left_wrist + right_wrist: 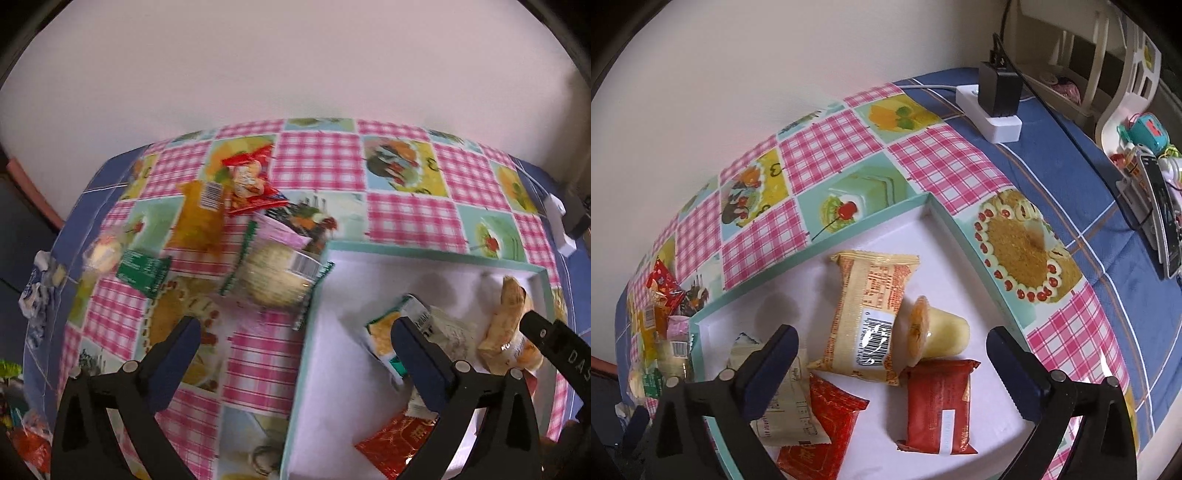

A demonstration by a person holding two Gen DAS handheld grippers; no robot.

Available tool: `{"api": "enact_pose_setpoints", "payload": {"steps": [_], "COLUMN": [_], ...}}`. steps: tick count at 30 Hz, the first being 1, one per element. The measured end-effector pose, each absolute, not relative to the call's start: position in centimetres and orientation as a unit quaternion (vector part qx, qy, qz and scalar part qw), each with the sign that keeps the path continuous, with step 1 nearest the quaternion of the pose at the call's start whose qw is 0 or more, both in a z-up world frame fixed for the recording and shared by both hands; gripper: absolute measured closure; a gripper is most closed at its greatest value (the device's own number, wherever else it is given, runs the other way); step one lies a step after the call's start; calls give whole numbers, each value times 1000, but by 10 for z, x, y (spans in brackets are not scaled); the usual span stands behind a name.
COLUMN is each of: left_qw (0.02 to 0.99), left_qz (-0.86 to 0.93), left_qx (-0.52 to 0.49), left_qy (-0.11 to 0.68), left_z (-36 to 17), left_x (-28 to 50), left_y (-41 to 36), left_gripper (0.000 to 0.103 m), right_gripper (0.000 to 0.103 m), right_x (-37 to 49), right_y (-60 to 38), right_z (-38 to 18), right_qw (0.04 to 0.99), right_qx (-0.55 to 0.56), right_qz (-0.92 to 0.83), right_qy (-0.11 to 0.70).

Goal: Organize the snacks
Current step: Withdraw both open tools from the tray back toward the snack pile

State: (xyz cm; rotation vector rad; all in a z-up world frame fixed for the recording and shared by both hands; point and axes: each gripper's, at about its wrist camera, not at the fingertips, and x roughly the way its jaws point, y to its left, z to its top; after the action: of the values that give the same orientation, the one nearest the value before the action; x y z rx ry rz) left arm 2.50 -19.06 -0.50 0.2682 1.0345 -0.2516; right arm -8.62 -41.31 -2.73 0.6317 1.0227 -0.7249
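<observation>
Mint-green rim, white floor: the shallow box (938, 212) sits on the patchwork tablecloth (945, 162) printed with pink gingham and dessert pictures.

Right wrist view: right gripper (892, 345) hangs over the box, jaws spread wide, nothing between the pads. Inside the box lie a yellow wrapped cake (868, 314) with its barcode up, a jelly cup (938, 334) on its side touching that cake's right edge, a dark red packet (936, 404) just below the cup, a brighter red packet (820, 424) lower left, and a cream packet (786, 402) partly overlapping it. A white power strip (993, 118) with a black adapter plugged in sits at the far edge of the table, on blue cloth.

Left wrist view (blurred): left gripper (295, 336) straddles the box's left wall, jaws wide apart and empty; left finger over the tablecloth, right finger over the box interior. The other gripper's finger shows at the right edge.

Loose pile outside the box, beside its far-left corner: a round pale cake in green-edged wrap (275, 275) leaning against the box wall, a pink packet (280, 232), an orange pouch (197, 218), a red candy bag (251, 181), a small green packet (142, 271).
</observation>
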Motion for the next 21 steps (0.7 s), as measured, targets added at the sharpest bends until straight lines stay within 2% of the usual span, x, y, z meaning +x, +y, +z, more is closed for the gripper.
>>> {"api": "enact_pose_setpoints", "payload": {"steps": [13,21], "left_qw": [841,839], "left_qz": [-41,-6], "left_qx": [63,57], "left_qy": [536,541], "left_z": [2,8], "left_x": [48,70], "left_y": [-143,-96], "left_gripper": [1,1], "right_gripper": [0,0], "right_x": [-61,-31], "right_y": [-381,-320], "right_z": [-24,-22], "right_qw": [783,804], "right_qx": [260,229], "right_qz": [-287,-213], "right_qy": [487,505]}}
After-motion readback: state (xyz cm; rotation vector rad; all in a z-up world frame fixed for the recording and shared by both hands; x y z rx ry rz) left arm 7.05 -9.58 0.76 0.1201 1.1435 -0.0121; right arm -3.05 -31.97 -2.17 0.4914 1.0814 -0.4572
